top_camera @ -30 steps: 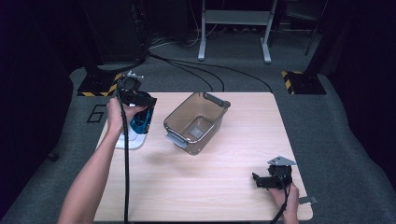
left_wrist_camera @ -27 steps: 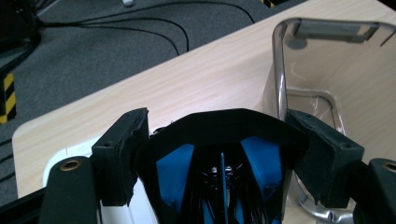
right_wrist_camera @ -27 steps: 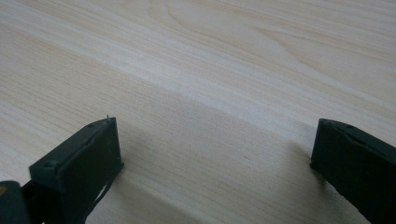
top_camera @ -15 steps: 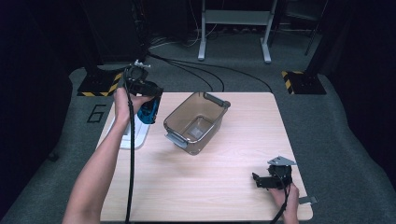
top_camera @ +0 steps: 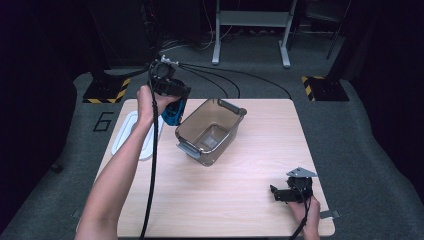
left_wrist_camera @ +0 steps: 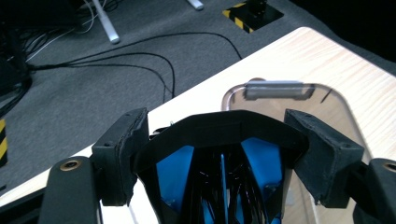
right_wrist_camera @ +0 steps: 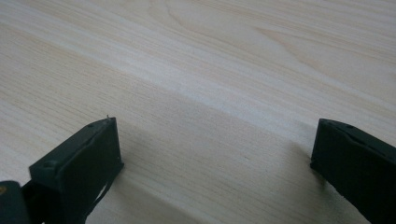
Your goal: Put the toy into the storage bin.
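High view: a blue-and-black object (top_camera: 172, 112) is gripped in the left hand-held gripper (top_camera: 170, 97), raised above the tabletop (top_camera: 240, 200) just beside the left rim of a clear brown plastic bin (top_camera: 210, 131). A white tray (top_camera: 131, 134) lies on the tabletop's left edge. In the left gripper view the object (left_wrist_camera: 219, 158) is pressed between both pads, with the bin's far rim (left_wrist_camera: 273, 91) ahead. The right hand-held gripper (top_camera: 289, 192) rests at the near right of the tabletop, jaws spread wide with nothing between them. The step is judged to be placing the object in the bin: it is best carried clear over the rim, centred above the opening, lowered, and only then released.
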The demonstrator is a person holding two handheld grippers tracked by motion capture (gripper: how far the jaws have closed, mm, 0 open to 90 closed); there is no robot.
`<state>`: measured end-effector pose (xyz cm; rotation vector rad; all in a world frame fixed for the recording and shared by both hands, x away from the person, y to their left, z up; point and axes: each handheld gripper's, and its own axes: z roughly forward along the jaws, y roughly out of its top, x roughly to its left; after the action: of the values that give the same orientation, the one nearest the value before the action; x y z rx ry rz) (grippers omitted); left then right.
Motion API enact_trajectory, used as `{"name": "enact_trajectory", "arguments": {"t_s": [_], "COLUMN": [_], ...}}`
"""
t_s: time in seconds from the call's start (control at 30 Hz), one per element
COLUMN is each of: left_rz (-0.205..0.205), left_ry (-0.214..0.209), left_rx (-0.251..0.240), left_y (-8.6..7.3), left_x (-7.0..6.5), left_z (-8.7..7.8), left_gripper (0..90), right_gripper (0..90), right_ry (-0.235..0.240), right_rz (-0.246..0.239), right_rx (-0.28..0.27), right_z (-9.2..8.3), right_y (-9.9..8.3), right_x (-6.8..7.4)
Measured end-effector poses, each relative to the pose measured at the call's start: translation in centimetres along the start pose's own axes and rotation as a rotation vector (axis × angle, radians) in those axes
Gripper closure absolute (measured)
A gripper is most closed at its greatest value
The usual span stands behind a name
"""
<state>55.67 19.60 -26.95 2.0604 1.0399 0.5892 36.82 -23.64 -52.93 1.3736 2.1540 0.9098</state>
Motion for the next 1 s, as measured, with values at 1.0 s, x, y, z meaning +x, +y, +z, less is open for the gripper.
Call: {"name": "enact_trajectory", "arguments": {"t_s": [1.0], "left_rz": [0.075], "left_ry": [-0.089], "left_rx": [0.021], "left_y": [1.9], "left_x": [-5.3], "left_z": [2.7], "left_gripper": [24.7], "right_gripper": [0.6], "right_ry": [0.000], "right_rz": [0.000], "right_rx": [0.000], "right_z": [0.0], "right_y": [0.0], "right_x": [0.0]}}
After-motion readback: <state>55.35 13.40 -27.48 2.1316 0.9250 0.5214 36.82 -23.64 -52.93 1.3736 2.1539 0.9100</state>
